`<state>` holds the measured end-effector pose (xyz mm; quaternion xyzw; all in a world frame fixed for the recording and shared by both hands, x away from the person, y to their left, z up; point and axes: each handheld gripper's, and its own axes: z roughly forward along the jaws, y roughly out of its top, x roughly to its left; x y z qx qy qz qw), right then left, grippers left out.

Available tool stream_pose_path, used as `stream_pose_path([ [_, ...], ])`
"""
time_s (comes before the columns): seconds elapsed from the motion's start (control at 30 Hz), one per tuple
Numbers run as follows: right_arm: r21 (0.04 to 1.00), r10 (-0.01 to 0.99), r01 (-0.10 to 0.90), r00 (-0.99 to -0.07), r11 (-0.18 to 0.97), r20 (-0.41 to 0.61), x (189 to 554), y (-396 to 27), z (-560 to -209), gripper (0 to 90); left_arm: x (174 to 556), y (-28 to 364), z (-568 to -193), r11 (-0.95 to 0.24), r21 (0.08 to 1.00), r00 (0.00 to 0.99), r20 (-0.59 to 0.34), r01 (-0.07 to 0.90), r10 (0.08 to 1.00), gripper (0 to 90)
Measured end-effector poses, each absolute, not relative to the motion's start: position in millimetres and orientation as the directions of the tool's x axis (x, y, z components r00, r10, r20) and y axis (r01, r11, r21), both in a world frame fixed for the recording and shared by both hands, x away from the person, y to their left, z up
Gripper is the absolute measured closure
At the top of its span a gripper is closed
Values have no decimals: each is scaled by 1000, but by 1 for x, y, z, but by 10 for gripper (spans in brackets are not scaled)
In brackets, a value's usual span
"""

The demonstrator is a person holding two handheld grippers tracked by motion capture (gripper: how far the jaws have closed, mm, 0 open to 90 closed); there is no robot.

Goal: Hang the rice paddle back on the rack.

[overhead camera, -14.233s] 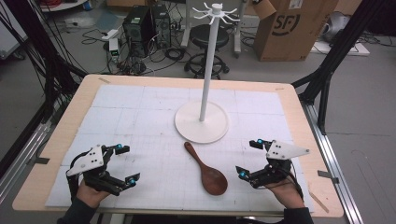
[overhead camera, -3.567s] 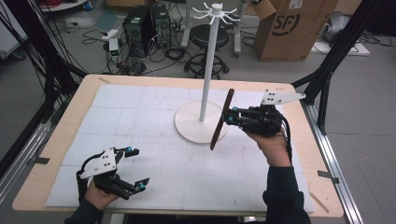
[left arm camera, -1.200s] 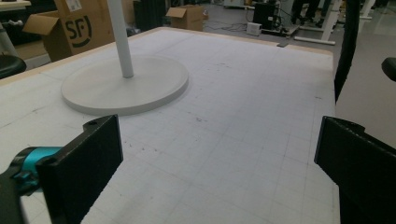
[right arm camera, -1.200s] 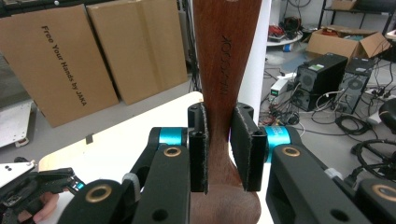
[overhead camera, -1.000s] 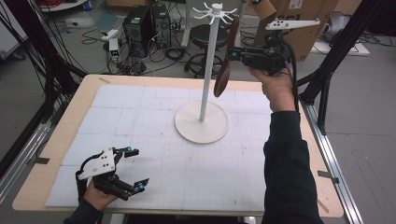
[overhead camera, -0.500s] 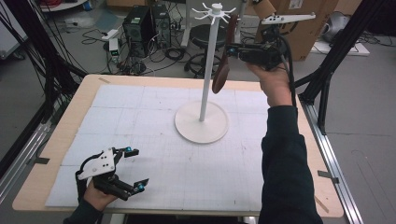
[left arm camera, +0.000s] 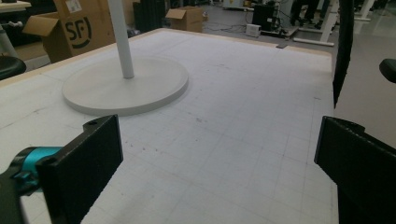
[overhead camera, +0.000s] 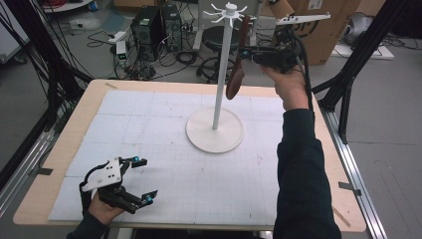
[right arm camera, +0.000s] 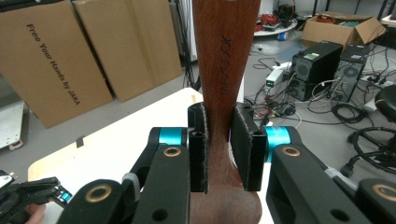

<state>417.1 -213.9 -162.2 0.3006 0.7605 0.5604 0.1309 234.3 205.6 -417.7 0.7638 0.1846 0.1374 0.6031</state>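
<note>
- Spoon point(overhead camera: 236, 74): dark brown wood, hangs near-vertical at upper centre of high view, bowl down, handle tip up by hooks of white rack point(overhead camera: 221, 74).
- Right gripper point(overhead camera: 249, 52): jaws pinch spoon handle; printed lettering visible on handle in right gripper view.
- Left gripper point(overhead camera: 141, 180): lower left, jaws spread, holds nothing.
- Progress, judged: spoon lifted to hook height; hanging and release not yet done.
</note>
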Motion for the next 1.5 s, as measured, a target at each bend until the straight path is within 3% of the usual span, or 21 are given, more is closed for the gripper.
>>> stream_pose_path([
  [0.13,930,591,323,-790,177,162,418,-215,-164,750,234,206,-418,-201,973,894,-15,117,448,17],
  [0.23,932,593,316,-790,176,156,416,-216,-169,634,234,206,-418,-202,972,894,-14,117,448,17],
  [0.33,933,589,320,-791,166,166,415,-219,-175,600,234,206,-418,-201,972,892,-16,119,451,17],
  [0.53,955,531,277,-827,104,182,402,-227,-190,385,234,205,-418,-205,971,894,-15,119,448,17],
  [0.7,966,486,250,-853,65,188,392,-230,-192,280,233,204,-418,-205,971,895,-16,120,446,17],
  [0.73,969,475,240,-860,58,184,387,-230,-192,203,233,203,-418,-206,971,895,-16,120,446,16],
  [0.97,977,474,211,-863,21,176,373,-234,-199,80,233,203,-419,-207,971,895,-17,121,445,17],
  [1.0,978,474,206,-863,16,174,371,-235,-201,29,233,203,-419,-206,971,895,-18,122,445,17],
  [1.3,987,464,158,-873,-25,152,352,-242,-215,5,233,201,-419,-207,971,895,-17,121,445,16],
  [1.5,987,467,163,-873,14,138,340,-247,-231,5,234,201,-419,-206,971,895,-19,123,446,17],
])
